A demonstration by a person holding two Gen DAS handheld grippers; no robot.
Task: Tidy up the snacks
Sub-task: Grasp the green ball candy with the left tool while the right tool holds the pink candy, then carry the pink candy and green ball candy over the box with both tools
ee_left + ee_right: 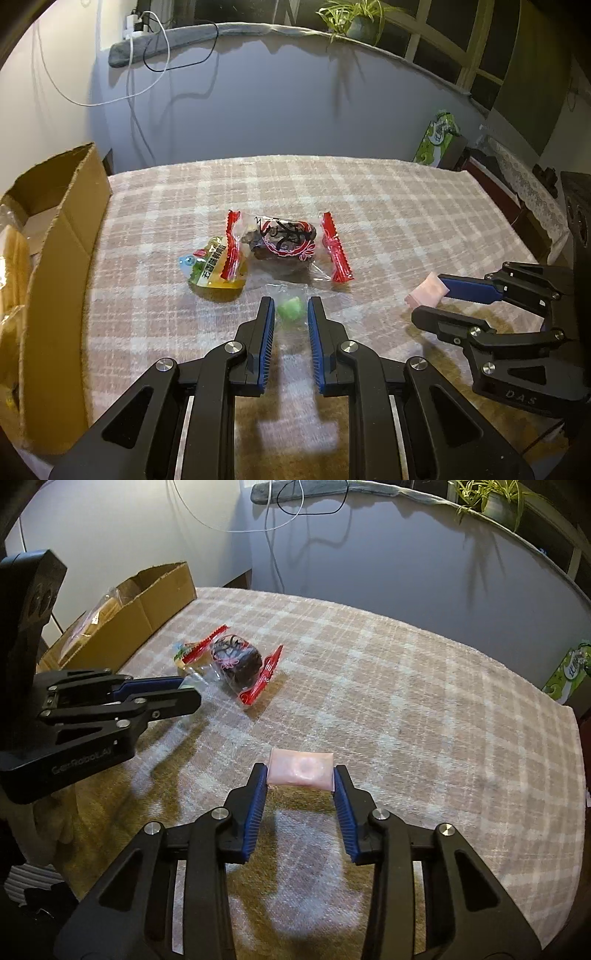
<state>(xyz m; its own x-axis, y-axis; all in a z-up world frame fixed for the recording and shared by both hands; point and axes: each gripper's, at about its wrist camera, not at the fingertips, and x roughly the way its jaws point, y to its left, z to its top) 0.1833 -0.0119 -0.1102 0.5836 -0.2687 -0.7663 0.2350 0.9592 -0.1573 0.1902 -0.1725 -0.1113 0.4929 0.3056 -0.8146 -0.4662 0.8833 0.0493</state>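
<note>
- Snacks lie on a table covered by a pink plaid cloth (388, 206), with an open cardboard box (62, 236) at its left edge.
- Left gripper (291, 308): its blue pads (266, 325) stand close on either side of a small green candy in clear wrap (291, 309). The wrapper fills the gap between them and the pads press on its sides, so the fingers are clamped on it. The candy sits right at the fingertips, low over the cloth.
- Right gripper (301, 775): a pink sachet (301, 771) spans the gap crosswise at the very tips, each short end touching a pad (256, 797), gripped there.
- Just beyond the green candy lie a dark snack in a red-ended wrapper (284, 240) and, touching its left end, a yellow jelly pack (212, 267); both are clear of the fingers.
- From the left wrist view, the right gripper is well off to the right.
</note>
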